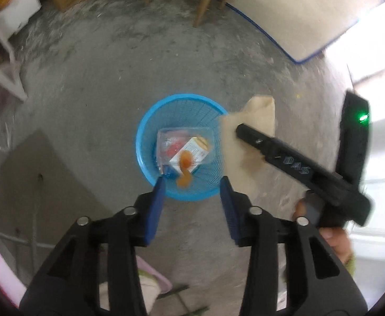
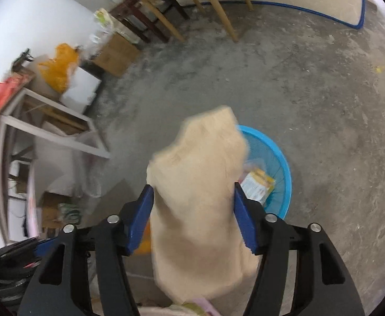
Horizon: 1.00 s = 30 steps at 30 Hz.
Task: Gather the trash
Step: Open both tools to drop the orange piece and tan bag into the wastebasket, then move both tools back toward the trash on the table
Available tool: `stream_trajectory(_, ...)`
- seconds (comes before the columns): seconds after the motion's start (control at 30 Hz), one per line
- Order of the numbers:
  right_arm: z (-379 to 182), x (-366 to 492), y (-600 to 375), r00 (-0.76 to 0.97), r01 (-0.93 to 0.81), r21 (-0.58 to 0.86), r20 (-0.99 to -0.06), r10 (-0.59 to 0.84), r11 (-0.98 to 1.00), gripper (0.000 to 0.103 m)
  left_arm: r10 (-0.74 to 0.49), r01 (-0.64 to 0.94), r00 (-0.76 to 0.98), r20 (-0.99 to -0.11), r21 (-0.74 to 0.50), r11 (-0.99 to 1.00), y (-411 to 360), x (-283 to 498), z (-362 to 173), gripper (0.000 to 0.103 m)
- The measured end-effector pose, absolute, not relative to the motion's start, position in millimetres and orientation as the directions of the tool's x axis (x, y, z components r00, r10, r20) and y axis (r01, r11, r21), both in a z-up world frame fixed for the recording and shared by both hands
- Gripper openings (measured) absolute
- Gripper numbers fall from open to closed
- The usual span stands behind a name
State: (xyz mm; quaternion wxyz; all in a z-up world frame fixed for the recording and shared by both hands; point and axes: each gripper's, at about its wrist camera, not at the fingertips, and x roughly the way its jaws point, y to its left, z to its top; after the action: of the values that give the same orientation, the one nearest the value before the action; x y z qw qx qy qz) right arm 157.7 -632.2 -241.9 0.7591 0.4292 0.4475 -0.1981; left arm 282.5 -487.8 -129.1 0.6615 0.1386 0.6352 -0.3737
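A blue mesh basket stands on the concrete floor, with a clear plastic packet and a printed carton inside. My left gripper hangs open right above the basket's near rim. A blurred orange scrap is just beyond its tips, over the basket. My right gripper has its jaws spread wide, and a tan paper bag sits loose between them over the basket's edge. The bag hides part of the basket in the right wrist view.
Wooden chair legs and a cardboard box stand at the far wall. A white frame shelf with an orange bag is on the left. A blue-edged white board lies far right. A hand holds the right gripper.
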Motion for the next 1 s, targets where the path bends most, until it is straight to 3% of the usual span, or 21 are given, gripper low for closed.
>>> stream_trajectory(0.1, -261, 158, -634, 0.502, 0.714, 0.471, -0.860, 0.089, 0.518, 0.059, -0.350, 0.630, -0.123, -0.929, -0.346, 0.696, -478, 288, -129, 0.046)
stream_trajectory(0.27, -268, 139, -621, 0.538, 0.701, 0.506, -0.838, 0.092, 0.502, 0.059, -0.349, 0.688, -0.108, -0.931, -0.323, 0.650, -452, 281, -99, 0.050)
stream_trajectory(0.37, -256, 114, -607, 0.569, 0.678, 0.522, -0.818, 0.079, 0.517, 0.059, -0.364, 0.742, -0.081, -0.928, -0.300, 0.600, -414, 272, -55, 0.052)
stream_trajectory(0.47, -240, 89, -589, 0.586, 0.654, 0.524, -0.807, 0.074, 0.545, 0.059, -0.390, 0.770, -0.008, -0.921, -0.254, 0.585, -362, 264, -11, 0.064)
stream_trajectory(0.57, -231, 58, -564, 0.600, 0.627, 0.532, -0.796, 0.083, 0.569, 0.067, -0.419, 0.764, 0.115, -0.901, -0.190, 0.617, -291, 255, 34, 0.072)
stream_trajectory(0.67, -233, 31, -535, 0.587, 0.611, 0.545, -0.798, 0.134, 0.574, 0.068, -0.431, 0.679, 0.262, -0.864, -0.152, 0.718, -209, 247, 64, 0.078)
stream_trajectory(0.8, -217, 13, -491, 0.603, 0.555, 0.602, -0.766, 0.221, 0.574, 0.068, -0.405, 0.485, 0.371, -0.836, -0.197, 0.852, -107, 235, 75, 0.078)
stream_trajectory(1.0, -133, 38, -430, 0.722, 0.334, 0.719, -0.611, 0.324, 0.610, 0.072, -0.355, 0.259, 0.495, -0.793, -0.255, 0.932, -8, 209, 67, 0.083)
